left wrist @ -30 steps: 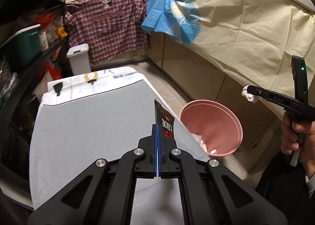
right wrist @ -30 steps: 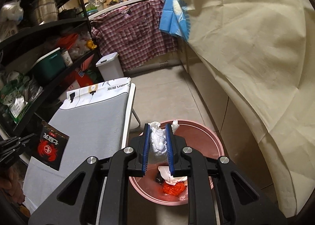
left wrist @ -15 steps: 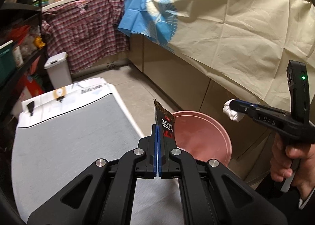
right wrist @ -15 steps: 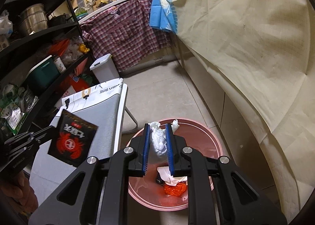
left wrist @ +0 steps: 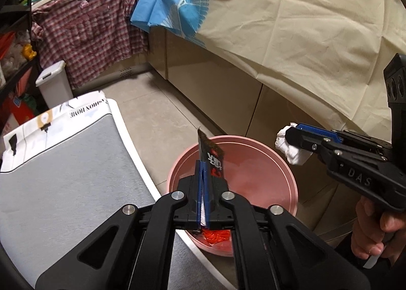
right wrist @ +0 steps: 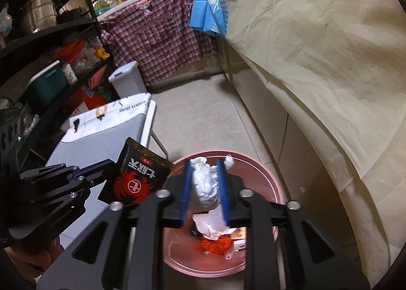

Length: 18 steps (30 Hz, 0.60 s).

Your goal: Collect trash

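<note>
While over pink bin (right wrist: 276, 188), right gripper (right wrist: 204, 188) pinches tissue (right wrist: 205, 186).

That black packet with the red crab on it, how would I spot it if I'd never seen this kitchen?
Find the round pink bin on the tiled floor beside the grey-topped table. At its left rim, the left gripper pinches the black packet. It alone is flat, dark and printed; the right gripper holds a crumpled white tissue.
</note>
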Each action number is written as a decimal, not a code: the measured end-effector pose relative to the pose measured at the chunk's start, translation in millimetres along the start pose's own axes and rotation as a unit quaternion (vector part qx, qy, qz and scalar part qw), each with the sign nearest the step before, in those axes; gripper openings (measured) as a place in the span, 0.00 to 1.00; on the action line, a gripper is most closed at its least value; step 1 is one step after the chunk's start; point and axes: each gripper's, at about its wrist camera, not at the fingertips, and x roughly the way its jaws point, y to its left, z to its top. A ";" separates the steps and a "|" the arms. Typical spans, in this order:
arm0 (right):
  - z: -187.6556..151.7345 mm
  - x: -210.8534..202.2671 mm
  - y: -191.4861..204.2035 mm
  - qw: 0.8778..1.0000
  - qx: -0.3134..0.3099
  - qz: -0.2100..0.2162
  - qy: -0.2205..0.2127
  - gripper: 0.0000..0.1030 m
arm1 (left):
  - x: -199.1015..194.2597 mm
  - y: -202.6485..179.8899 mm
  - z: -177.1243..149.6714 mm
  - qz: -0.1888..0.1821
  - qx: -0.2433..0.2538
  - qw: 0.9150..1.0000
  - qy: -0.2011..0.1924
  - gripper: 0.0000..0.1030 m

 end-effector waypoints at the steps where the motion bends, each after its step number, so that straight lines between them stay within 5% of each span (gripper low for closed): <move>1: 0.0 0.4 -0.7 1.000 0.000 -0.003 0.000 0.42 | 0.8 0.6 -0.5 0.001 -0.002 1.000 0.002 0.11; 14: -3.0 -12.8 -4.5 1.000 0.002 -0.009 -0.015 0.56 | -41.5 9.3 -16.4 0.009 -0.020 1.000 -0.009 0.14; 16: -5.7 -24.5 -1.3 1.000 -0.001 -0.007 -0.024 0.61 | -57.1 6.7 -23.2 0.015 -0.021 1.000 -0.015 0.35; 18: -9.4 -36.1 2.0 0.999 -0.005 -0.007 -0.033 0.65 | -74.4 4.0 -32.4 0.022 -0.025 0.999 -0.024 0.44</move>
